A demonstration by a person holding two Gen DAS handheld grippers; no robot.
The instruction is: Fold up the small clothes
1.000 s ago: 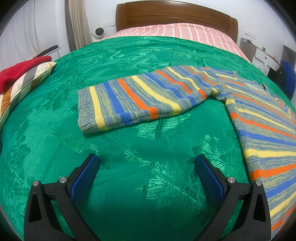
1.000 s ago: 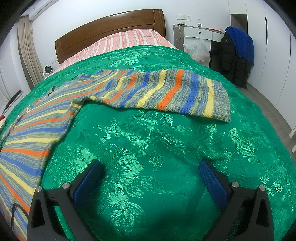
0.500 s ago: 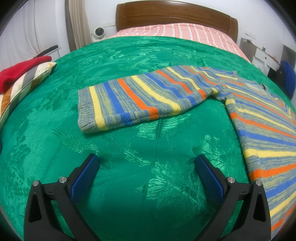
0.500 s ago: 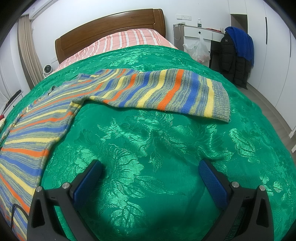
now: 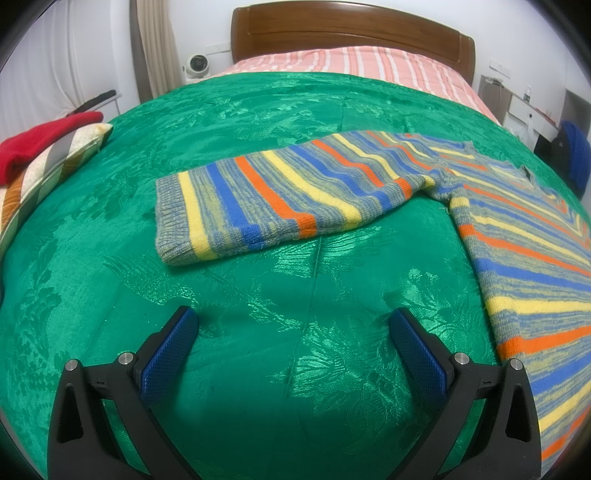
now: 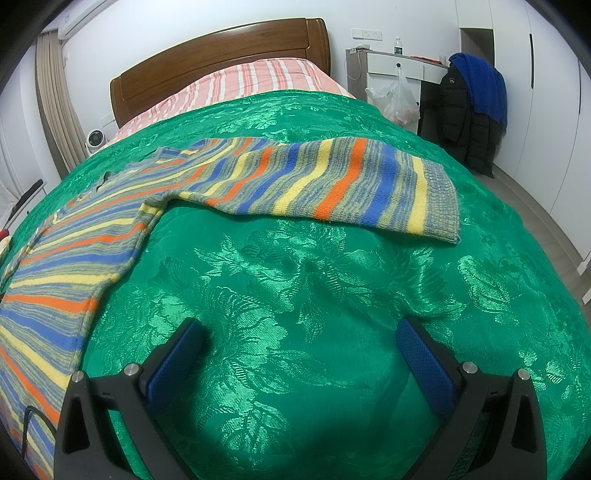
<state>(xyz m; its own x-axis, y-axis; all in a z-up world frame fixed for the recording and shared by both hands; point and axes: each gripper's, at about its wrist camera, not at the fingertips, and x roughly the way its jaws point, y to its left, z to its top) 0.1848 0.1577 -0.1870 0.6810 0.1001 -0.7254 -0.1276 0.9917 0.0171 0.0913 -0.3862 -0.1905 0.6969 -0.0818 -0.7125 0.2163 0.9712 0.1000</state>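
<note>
A striped knit sweater [image 5: 524, 266] in blue, orange, yellow and grey lies flat on the green bedspread [image 5: 258, 103]. Its one sleeve [image 5: 280, 199] stretches left in the left wrist view, cuff toward the pillow. The other sleeve [image 6: 332, 184] stretches right in the right wrist view, with the body [image 6: 62, 258] at the left. My left gripper [image 5: 293, 328] hovers open over bare bedspread, short of the sleeve. My right gripper [image 6: 299, 336] is open too, below its sleeve, holding nothing.
A red cloth [image 5: 40, 140] rests on a striped pillow [image 5: 44, 173] at the left edge. A pink striped sheet [image 5: 351, 62] and wooden headboard [image 5: 351, 26] lie beyond. At the right stand a desk [image 6: 399, 66], a plastic bag [image 6: 397, 98] and hanging jackets [image 6: 469, 110].
</note>
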